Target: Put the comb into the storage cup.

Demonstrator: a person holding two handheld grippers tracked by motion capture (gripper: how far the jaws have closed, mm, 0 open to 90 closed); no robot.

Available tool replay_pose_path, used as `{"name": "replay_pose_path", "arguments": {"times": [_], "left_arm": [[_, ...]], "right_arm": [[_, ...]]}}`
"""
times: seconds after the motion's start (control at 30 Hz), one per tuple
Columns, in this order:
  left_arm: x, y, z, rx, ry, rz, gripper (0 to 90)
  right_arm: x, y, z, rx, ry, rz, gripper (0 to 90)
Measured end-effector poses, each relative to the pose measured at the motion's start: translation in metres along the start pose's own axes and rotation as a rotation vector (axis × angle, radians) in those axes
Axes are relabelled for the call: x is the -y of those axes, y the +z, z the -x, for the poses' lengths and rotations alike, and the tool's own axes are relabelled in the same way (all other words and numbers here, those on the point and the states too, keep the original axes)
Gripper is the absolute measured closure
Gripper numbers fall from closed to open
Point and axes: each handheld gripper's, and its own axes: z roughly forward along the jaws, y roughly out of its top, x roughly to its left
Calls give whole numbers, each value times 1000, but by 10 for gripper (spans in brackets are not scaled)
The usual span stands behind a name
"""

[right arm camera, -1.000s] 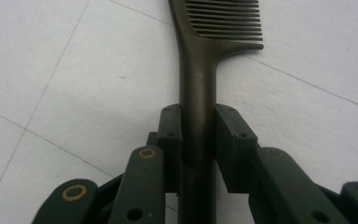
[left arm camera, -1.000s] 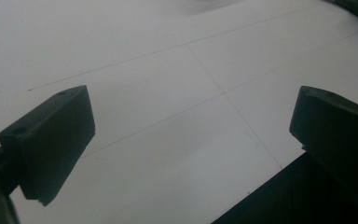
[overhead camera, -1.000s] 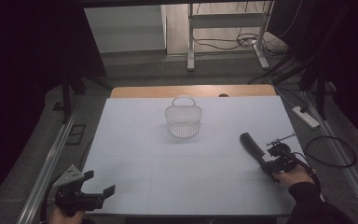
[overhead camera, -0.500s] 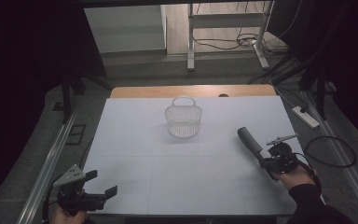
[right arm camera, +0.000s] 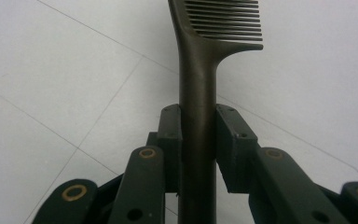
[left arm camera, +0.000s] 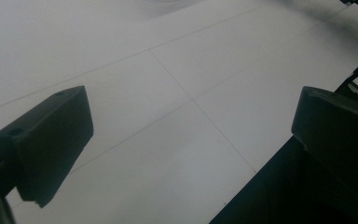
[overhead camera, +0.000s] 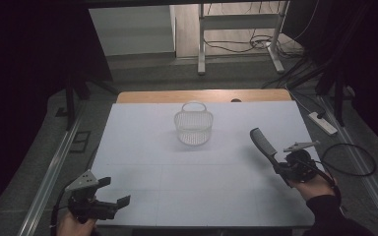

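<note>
A dark comb point(overhead camera: 262, 141) point(right arm camera: 200, 70) is clamped by its handle in my right gripper point(overhead camera: 280, 167) point(right arm camera: 198, 123), lifted above the right side of the white table point(overhead camera: 142, 147), teeth end pointing up and toward the middle. A small white wire basket point(overhead camera: 193, 126) with a handle stands upright at the far middle of the table, well apart from the comb. My left gripper point(overhead camera: 113, 199) point(left arm camera: 191, 140) hovers at the near left corner with its jaws wide apart and nothing between them.
A bare wooden strip point(overhead camera: 202, 95) runs along the table's far edge. Metal rails point(overhead camera: 54, 167) flank the table. A power strip point(overhead camera: 323, 123) and a coiled cable point(overhead camera: 349, 160) lie on the floor at the right. A desk frame point(overhead camera: 238, 29) stands beyond.
My right gripper has lifted the comb, and its teeth end now sits higher and a little farther toward the table's middle. The left gripper has barely shifted.
</note>
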Motion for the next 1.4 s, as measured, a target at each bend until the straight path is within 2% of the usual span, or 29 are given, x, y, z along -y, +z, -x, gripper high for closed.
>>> {"name": "replay_pose_path", "arguments": {"times": [0.1, 0.27, 0.33, 0.53, 0.8, 1.07, 1.1, 1.4], "left_arm": [[-4, 2, 0, 6, 3, 7, 0], [-9, 5, 1, 6, 7, 14, 0], [-12, 7, 2, 12, 10, 7, 0], [-23, 12, 1, 38, 1, 24, 0], [-40, 24, 3, 51, 16, -10, 0], [-55, 39, 9, 88, 54, -32, 0], [-59, 42, 10, 95, 59, -31, 0], [-74, 58, 14, 156, 66, -22, 0]], "right_arm": [[-1, -3, -2, 13, -22, 17, 724], [-2, -6, -4, 6, -29, 43, 724], [-2, -7, -4, 6, -34, 50, 724], [-3, -11, -9, 14, -52, 84, 725], [-5, -17, -16, 20, -83, 137, 724], [-7, -24, -25, 14, -111, 194, 725], [-8, -25, -28, 8, -126, 210, 725], [-12, -29, -42, -2, -161, 240, 725]]}}
